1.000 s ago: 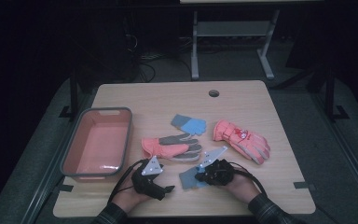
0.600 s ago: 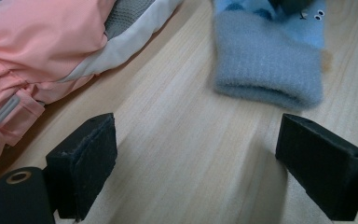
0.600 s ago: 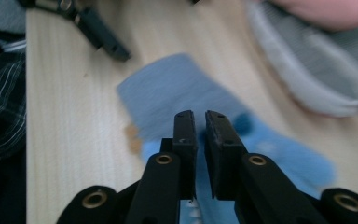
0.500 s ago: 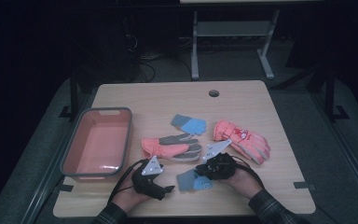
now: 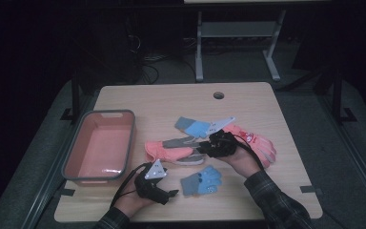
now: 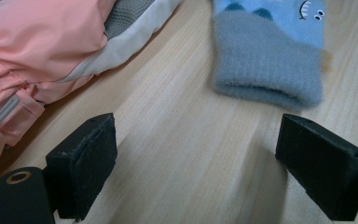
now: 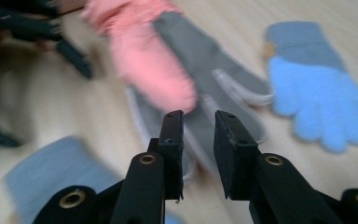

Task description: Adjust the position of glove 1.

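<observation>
Gloves are soft and floppy. Right gripper (image 7: 198, 123), nearly closed and empty, should pinch the pink glove's (image 7: 151, 60) cuff; left gripper (image 6: 196, 149) gapes.

no readable text, labels, brands or numbers on any glove, bin or table

Table (image 6: 186, 154): pale wood, matt, with fine straight grain. Blue glove (image 6: 272, 42): fuzzy knit, its grey cuff ribbed. Pink glove (image 6: 32, 46): smooth padded cloth with grey mesh-like panel and pale trim. Left gripper (image 6: 198, 175): matt black pads, rough-edged. Bin (image 5: 76, 148): smooth plastic, faintly glossy.
</observation>
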Demonstrator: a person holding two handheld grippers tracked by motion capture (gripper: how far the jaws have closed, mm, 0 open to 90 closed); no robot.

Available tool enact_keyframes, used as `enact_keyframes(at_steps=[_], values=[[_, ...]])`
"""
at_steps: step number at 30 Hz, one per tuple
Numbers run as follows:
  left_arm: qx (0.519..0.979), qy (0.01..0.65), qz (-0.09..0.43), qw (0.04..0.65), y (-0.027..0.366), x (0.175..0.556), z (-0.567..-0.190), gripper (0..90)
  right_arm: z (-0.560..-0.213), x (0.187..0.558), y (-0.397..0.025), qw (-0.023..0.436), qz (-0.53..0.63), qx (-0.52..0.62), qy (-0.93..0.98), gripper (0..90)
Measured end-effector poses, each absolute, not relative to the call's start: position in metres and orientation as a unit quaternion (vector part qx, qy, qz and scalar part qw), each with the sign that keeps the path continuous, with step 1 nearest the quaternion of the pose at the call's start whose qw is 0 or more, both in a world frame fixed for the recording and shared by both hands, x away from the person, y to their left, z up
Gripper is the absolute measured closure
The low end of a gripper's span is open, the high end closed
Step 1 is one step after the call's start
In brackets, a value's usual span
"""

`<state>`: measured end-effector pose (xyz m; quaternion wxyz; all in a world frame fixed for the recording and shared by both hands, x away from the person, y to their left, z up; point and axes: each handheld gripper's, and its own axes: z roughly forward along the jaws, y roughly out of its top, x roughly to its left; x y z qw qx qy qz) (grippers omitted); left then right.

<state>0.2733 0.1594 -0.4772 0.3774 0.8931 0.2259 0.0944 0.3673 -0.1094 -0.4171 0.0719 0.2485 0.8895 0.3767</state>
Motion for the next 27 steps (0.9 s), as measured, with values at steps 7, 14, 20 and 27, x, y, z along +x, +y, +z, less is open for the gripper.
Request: enact_keyframes(at_steps=[7, 14, 20, 27], values=[[0.893, 0.226, 0.093, 0.378, 0.159, 0.273, -0.477, 11.9, -0.41, 0.403, -0.104, 0.087, 0.375, 0.277, 0.88, 73.1], [0.893, 0.225, 0.093, 0.377, 0.159, 0.273, -0.477, 11.8, -0.411, 0.441, -0.094, 0.091, 0.348, 0.304, 0.882, 73.6], [0.892, 0.227, 0.092, 0.379, 0.159, 0.273, -0.477, 11.8, -0.425, 0.466, -0.085, 0.092, 0.316, 0.32, 0.888, 72.9], [0.892, 0.226, 0.091, 0.382, 0.158, 0.272, -0.477, 11.8, -0.435, 0.487, -0.072, 0.097, 0.27, 0.318, 0.903, 73.2]])
